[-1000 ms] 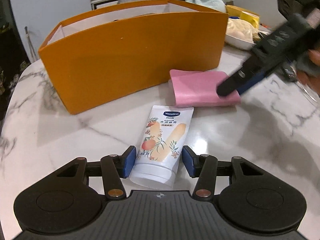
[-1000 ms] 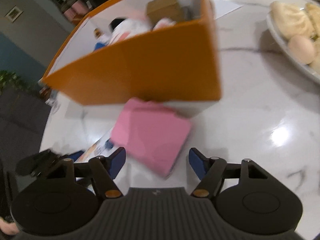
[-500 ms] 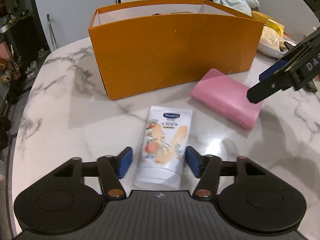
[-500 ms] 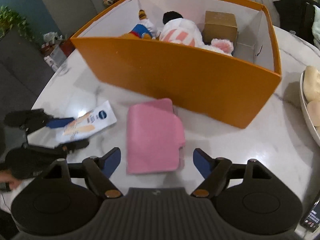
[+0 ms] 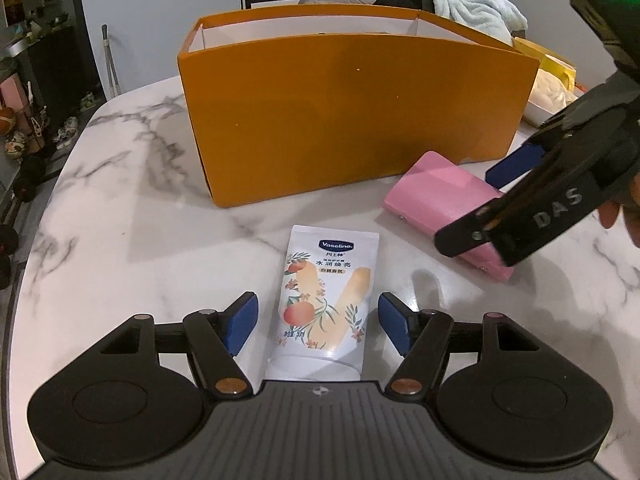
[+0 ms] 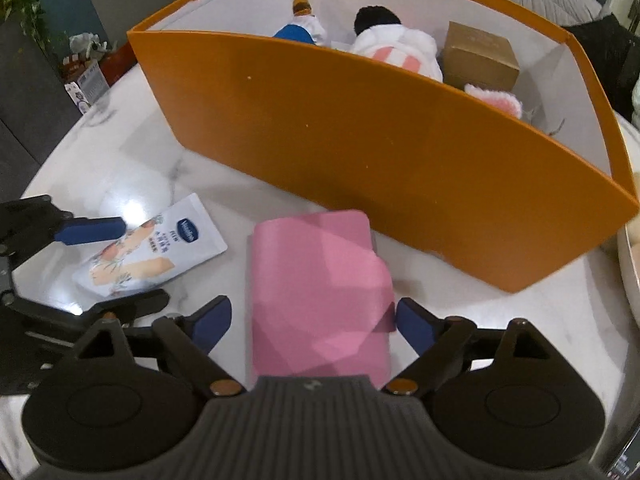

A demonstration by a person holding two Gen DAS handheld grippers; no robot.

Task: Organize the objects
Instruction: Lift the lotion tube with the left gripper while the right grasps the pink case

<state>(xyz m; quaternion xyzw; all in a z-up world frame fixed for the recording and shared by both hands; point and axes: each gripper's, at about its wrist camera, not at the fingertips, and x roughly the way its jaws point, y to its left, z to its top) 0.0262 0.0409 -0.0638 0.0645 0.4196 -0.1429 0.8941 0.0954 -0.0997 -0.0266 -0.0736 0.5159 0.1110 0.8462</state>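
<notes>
A white Vaseline tube [image 5: 326, 300] lies flat on the marble table, between the open fingers of my left gripper [image 5: 318, 318]. It also shows in the right wrist view [image 6: 150, 248]. A pink wallet [image 6: 320, 296] lies in front of the orange box [image 6: 380, 152], between the open fingers of my right gripper [image 6: 314, 320]. In the left wrist view the wallet [image 5: 440, 196] lies right of the tube, with the right gripper [image 5: 496, 204] straddling it. Neither gripper is closed on its object.
The orange box [image 5: 352, 112] holds plush toys [image 6: 394, 46] and a brown carton [image 6: 478, 56]. A white dish with buns [image 5: 550, 98] stands at the far right. The marble table [image 5: 120, 208] ends in a rounded edge on the left.
The right gripper has come down closer over the pink wallet, its fingers now at both sides. The left gripper has edged forward around the tube.
</notes>
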